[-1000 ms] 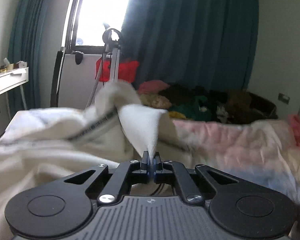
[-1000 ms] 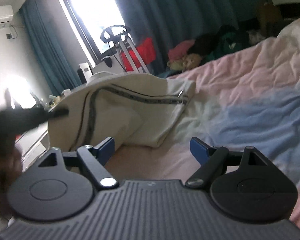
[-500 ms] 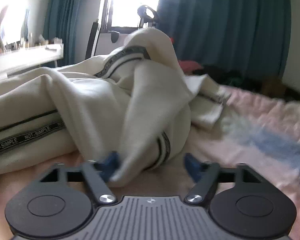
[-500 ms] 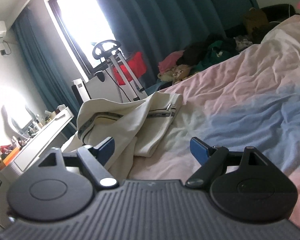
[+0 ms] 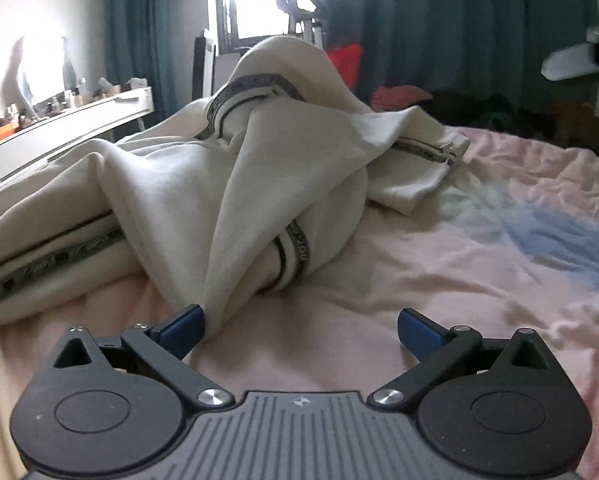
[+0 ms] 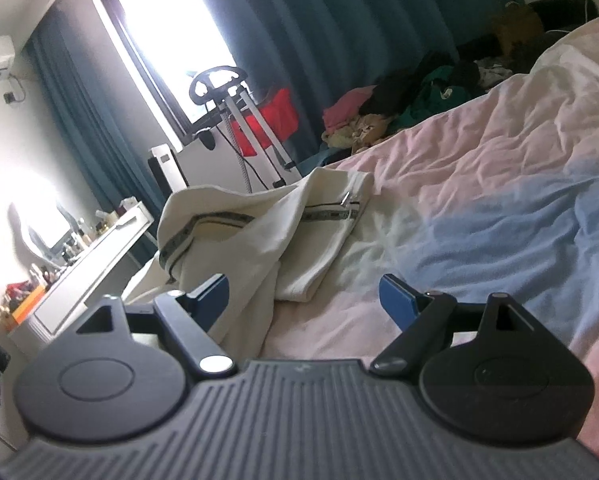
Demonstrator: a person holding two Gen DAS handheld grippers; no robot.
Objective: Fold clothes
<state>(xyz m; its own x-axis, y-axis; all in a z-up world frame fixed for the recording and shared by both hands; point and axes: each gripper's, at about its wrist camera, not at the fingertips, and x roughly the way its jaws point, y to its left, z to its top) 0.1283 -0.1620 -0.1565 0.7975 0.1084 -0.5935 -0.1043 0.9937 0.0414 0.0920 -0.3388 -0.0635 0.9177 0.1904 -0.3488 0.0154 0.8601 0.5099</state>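
Note:
A cream jacket with grey lettered stripes lies in a crumpled heap on the pink and blue bedsheet. My left gripper hovers low over the sheet just in front of it, its jaws opening. A hanging fold of the jacket brushes the left blue pad, and only sheet shows between the pads. In the right wrist view the jacket lies ahead and to the left. My right gripper stands open, its left finger in front of the jacket's near fold.
A white dressing table with bottles stands to the left of the bed. A stand with a red bag is by the window. A pile of clothes lies beyond the bed against dark curtains.
My left gripper was shut on a corner of the jacket; it let go, spread its jaws and sank toward the bed. The jacket dropped into a heap. The right gripper stayed open.

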